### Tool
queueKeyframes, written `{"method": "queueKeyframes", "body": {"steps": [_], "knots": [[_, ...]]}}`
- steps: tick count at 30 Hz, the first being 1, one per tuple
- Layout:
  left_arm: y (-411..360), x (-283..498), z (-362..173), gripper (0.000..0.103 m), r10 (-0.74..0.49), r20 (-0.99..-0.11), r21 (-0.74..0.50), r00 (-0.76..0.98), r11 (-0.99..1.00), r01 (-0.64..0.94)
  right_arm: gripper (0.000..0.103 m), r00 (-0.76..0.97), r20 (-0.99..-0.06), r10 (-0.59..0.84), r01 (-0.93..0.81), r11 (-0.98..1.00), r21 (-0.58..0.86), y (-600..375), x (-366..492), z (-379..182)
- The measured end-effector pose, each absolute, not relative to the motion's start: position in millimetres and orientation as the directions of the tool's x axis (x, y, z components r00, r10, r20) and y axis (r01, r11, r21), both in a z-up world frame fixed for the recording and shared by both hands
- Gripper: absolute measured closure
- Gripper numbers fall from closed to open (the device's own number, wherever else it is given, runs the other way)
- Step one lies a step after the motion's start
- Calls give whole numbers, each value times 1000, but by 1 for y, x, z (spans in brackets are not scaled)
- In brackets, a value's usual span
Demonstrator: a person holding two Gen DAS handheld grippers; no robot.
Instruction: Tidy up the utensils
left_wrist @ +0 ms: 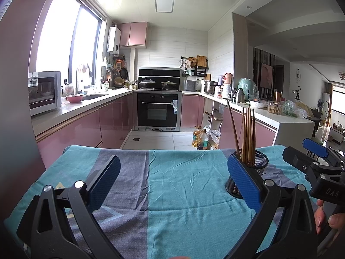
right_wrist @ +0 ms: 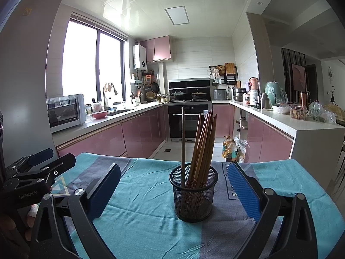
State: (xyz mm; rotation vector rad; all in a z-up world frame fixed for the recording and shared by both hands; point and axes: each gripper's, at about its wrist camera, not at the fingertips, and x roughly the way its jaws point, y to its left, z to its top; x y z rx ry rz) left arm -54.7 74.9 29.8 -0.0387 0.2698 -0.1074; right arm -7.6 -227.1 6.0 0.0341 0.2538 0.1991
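Chopsticks (right_wrist: 203,142) stand bundled in a black mesh holder (right_wrist: 193,196) that sits upright on a table covered with a teal and grey cloth (right_wrist: 140,222). Most of the sticks lean together toward the right of the cup, while one darker, straighter stick (right_wrist: 182,142) rises nearly vertical at the cup's left side.

In the right wrist view, the right gripper (right_wrist: 174,192) has its jaws spread wide and grasps nothing; the holder stands between the two blue-padded fingers (right_wrist: 243,192), roughly centred and slightly nearer the right-hand one, touching neither.

In the left wrist view, the left gripper (left_wrist: 172,183) is likewise spread wide and empty. Only bare cloth (left_wrist: 172,183) lies between its fingers; the mesh holder (left_wrist: 258,168) stands just behind and outside its right-hand finger (left_wrist: 243,183), which partly hides the cup's lower left. The chopsticks (left_wrist: 248,133) rise above that finger. The right gripper (left_wrist: 319,161) shows at the far right edge, beyond the holder, with a hand (left_wrist: 327,215) gripping its handle below.

Behind the table lies a kitchen with pink cabinets (right_wrist: 140,129) and a black oven (right_wrist: 189,120).
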Motion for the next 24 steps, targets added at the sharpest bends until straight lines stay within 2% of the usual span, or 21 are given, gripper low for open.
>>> {"method": "queueKeyframes", "body": {"steps": [24], "knots": [[73, -55, 29, 5, -112, -268, -51, 957, 993, 102, 7, 949, -246, 199, -189, 980, 66, -226, -8, 4]]}}
